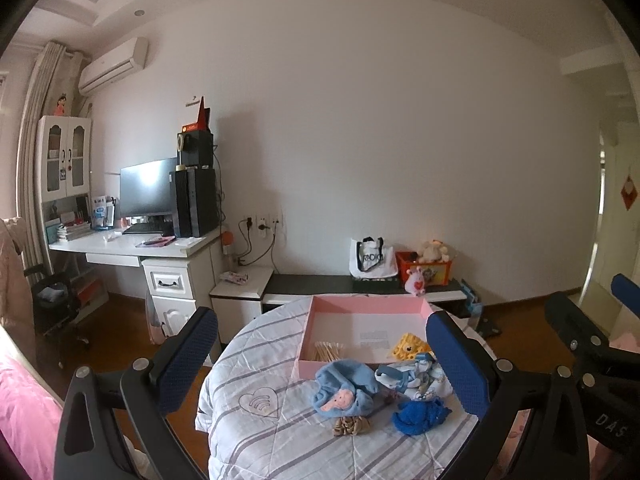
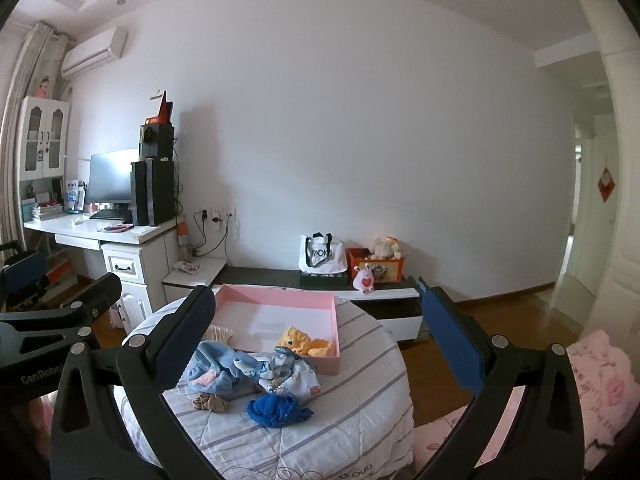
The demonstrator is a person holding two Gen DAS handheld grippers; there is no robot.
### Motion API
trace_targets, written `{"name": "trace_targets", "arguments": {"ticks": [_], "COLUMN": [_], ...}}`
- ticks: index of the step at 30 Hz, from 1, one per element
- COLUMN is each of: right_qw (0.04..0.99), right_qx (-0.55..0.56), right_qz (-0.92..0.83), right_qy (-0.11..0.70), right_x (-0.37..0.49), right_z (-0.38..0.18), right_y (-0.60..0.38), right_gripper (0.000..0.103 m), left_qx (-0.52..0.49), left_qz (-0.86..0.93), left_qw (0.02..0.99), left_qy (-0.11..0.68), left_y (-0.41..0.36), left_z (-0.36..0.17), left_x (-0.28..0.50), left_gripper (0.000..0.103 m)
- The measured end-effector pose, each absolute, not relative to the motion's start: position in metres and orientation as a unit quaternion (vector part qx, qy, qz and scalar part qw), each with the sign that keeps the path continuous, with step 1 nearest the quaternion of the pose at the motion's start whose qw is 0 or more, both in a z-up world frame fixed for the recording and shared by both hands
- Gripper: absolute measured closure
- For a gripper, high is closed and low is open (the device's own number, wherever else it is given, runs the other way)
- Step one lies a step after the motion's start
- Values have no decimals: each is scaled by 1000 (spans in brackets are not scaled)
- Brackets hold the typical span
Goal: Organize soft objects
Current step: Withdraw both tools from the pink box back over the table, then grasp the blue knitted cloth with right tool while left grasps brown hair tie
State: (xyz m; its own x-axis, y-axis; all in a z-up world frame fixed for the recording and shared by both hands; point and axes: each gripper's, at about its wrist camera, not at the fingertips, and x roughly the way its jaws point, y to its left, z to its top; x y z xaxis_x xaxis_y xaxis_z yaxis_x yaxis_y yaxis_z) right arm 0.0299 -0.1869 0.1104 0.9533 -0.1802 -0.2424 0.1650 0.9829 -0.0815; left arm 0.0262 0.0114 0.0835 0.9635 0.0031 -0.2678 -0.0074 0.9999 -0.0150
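A pink tray (image 1: 306,336) (image 2: 338,320) sits on a round table with a striped quilt (image 1: 256,432) (image 2: 360,432). In it lie a yellow knitted toy (image 1: 408,346) (image 2: 304,342) and a cream bundle (image 1: 328,350) (image 2: 218,332). In front of the tray lie a light blue plush (image 1: 344,388) (image 2: 212,368), a printed white cloth (image 1: 416,376) (image 2: 290,372), a dark blue knitted piece (image 1: 418,416) (image 2: 276,410) and a brown scrunchie (image 1: 352,426) (image 2: 210,402). My left gripper (image 1: 324,356) and right gripper (image 2: 320,336) are both open and empty, above the table's near side.
A white desk (image 1: 132,246) with monitor and computer tower stands at the left wall. A low dark bench (image 1: 312,284) along the far wall holds a white bag (image 1: 372,258) and a red toy box (image 1: 426,266). Pink bedding (image 2: 600,384) lies at the right. A doorway opens far right.
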Motion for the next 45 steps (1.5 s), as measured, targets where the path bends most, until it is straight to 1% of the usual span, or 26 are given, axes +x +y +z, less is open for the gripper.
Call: {"name": "trace_targets", "arguments": {"ticks": [27,35,45], "right_qw": [986,981,965], "right_qx": [-31,-32,-35], "right_qz": [-92,-90,-89], "right_qy": [135,166,244], "right_x": [28,43,77], "right_z": [111,96,48], "right_y": [-189,-188,-187], "right_gripper": [0,0,0], "left_qx": [-8,-8,-6], "left_qz": [5,7,15], "left_qw": [990,984,969], "left_qy": [142,177,248], "left_y": [4,9,19], "left_z": [77,63,37], "left_x": [32,49,86], "left_gripper": [0,0,0]}}
